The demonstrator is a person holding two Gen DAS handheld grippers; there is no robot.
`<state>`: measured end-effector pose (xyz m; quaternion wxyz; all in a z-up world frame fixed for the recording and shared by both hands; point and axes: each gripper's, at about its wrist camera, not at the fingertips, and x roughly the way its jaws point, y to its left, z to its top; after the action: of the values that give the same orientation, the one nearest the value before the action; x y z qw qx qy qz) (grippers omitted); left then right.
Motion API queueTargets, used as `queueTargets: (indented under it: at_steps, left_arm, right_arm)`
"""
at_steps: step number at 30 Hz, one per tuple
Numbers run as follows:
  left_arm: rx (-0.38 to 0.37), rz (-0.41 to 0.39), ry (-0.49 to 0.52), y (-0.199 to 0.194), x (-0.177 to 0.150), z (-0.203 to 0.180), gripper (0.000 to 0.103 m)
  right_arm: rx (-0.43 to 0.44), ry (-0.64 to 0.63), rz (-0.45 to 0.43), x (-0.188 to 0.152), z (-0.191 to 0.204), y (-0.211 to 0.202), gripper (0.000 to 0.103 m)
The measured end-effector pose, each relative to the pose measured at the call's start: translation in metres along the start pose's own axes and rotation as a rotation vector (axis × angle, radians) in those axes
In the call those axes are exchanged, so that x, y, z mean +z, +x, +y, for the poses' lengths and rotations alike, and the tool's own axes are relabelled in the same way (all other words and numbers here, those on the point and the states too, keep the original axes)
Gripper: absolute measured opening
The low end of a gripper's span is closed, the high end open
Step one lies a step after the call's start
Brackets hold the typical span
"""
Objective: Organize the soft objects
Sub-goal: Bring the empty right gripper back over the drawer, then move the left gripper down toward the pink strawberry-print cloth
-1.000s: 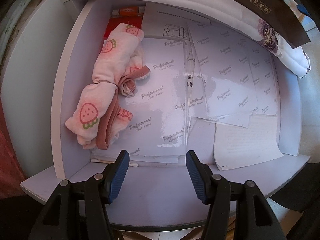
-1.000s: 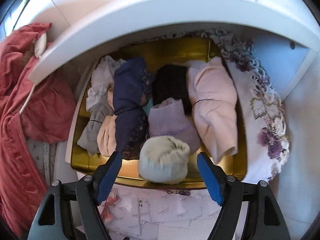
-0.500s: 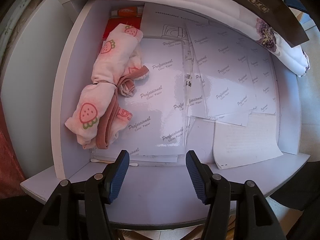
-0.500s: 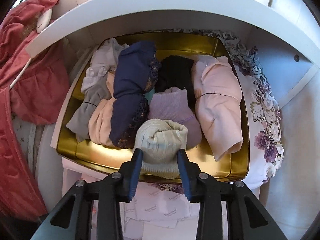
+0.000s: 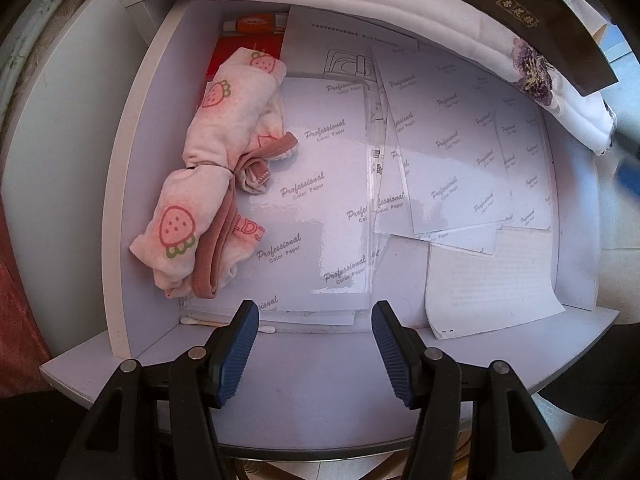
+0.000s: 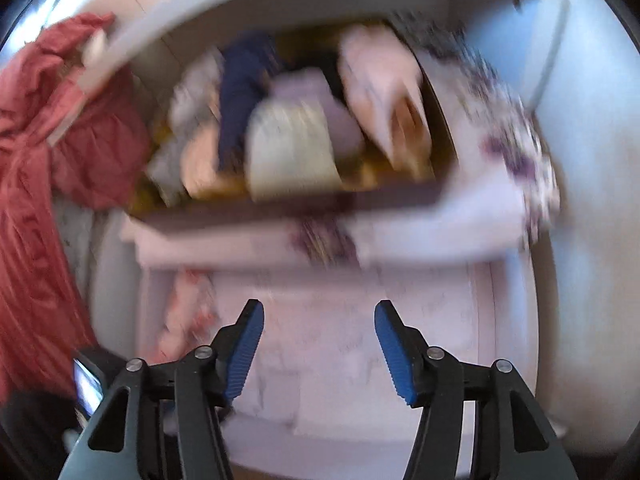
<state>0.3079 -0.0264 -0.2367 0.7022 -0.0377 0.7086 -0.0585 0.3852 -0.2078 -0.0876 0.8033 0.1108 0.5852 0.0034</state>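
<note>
A pink strawberry-print cloth bundle (image 5: 208,176) lies along the left side of an open white drawer (image 5: 132,200). My left gripper (image 5: 314,344) hangs open over the drawer's front edge, holding nothing, to the right of and nearer than the bundle. The right wrist view is blurred by motion. In it a gold box (image 6: 300,208) holds several rolled soft items, with a cream roll (image 6: 292,152) at its front. My right gripper (image 6: 318,344) is below the box over the drawer. Its jaws are opening and nothing is between them.
Glossy paper sheets (image 5: 328,200) cover the drawer floor, with a red box (image 5: 240,48) at the back and a cotton swab (image 5: 224,322) at the front. A white floral cloth (image 5: 560,92) hangs over the far edge. Red fabric (image 6: 40,160) lies to the left.
Half a second ago the right gripper was closed around the cream roll. Its jaws have since parted, the roll stays in the box, and the gripper has pulled back over the drawer. The left gripper has not moved.
</note>
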Motion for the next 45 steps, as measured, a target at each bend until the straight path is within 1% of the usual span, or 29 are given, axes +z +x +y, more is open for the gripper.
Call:
queueTargets:
  at_steps: [3,5,8,11,14,17,20,24,27,31,35,37,38,40,41,42,45]
  left_arm:
    - [-0.004,-0.003,-0.001,-0.001,-0.001,0.000,0.059]
    - [-0.006,-0.004,-0.002,-0.002,0.000,0.001,0.060]
    - [-0.008,-0.005,-0.003,-0.004,-0.001,0.001,0.060]
    - [-0.001,-0.005,0.001,-0.006,-0.002,0.001,0.059]
    - [-0.010,-0.016,-0.009,-0.011,-0.001,0.002,0.060]
    - [-0.025,-0.047,-0.018,-0.019,0.004,0.006,0.060]
    - [-0.003,-0.073,-0.009,-0.023,0.013,0.007,0.060]
    - [0.044,-0.107,0.044,-0.024,0.033,0.003,0.060]
    - [0.037,-0.091,0.067,-0.016,0.046,-0.001,0.060]
    - [0.105,-0.075,0.070,-0.004,0.057,0.000,0.060]
    - [0.118,-0.053,0.058,0.007,0.065,0.007,0.060]
    - [0.097,-0.027,0.052,0.014,0.068,0.007,0.060]
    - [0.066,-0.009,0.045,0.016,0.068,0.005,0.060]
    - [-0.012,-0.021,0.033,0.012,0.067,0.003,0.060]
    - [-0.081,-0.028,0.040,0.007,0.067,-0.003,0.060]
    - [-0.123,-0.053,0.060,0.000,0.066,-0.010,0.060]
    - [-0.173,-0.134,0.119,-0.025,0.067,-0.024,0.060]
  right_arm:
    - [-0.057,0.050,0.087,-0.019,-0.016,0.026,0.059]
    - [-0.091,0.058,0.136,-0.026,-0.021,0.043,0.059]
    - [-0.108,0.049,0.207,-0.037,-0.024,0.064,0.059]
    - [-0.124,0.025,0.243,-0.045,-0.020,0.077,0.059]
    - [-0.118,0.014,0.258,-0.050,-0.018,0.084,0.059]
    - [-0.106,0.010,0.261,-0.052,-0.016,0.087,0.059]
    - [-0.088,0.030,0.270,-0.053,-0.020,0.090,0.063]
    - [-0.072,0.051,0.287,-0.051,-0.024,0.095,0.063]
    - [-0.068,0.051,0.289,-0.050,-0.026,0.098,0.065]
    - [-0.070,0.048,0.296,-0.052,-0.022,0.102,0.066]
    - [-0.088,0.032,0.301,-0.057,-0.016,0.111,0.066]
    - [-0.099,0.022,0.301,-0.061,-0.012,0.113,0.066]
    - [-0.105,0.017,0.302,-0.062,-0.012,0.114,0.067]
    - [-0.115,0.012,0.305,-0.064,-0.012,0.115,0.068]
    - [-0.123,0.008,0.308,-0.065,-0.012,0.116,0.069]
    - [-0.130,0.005,0.311,-0.067,-0.012,0.117,0.069]
    - [-0.138,-0.002,0.317,-0.069,-0.011,0.120,0.069]
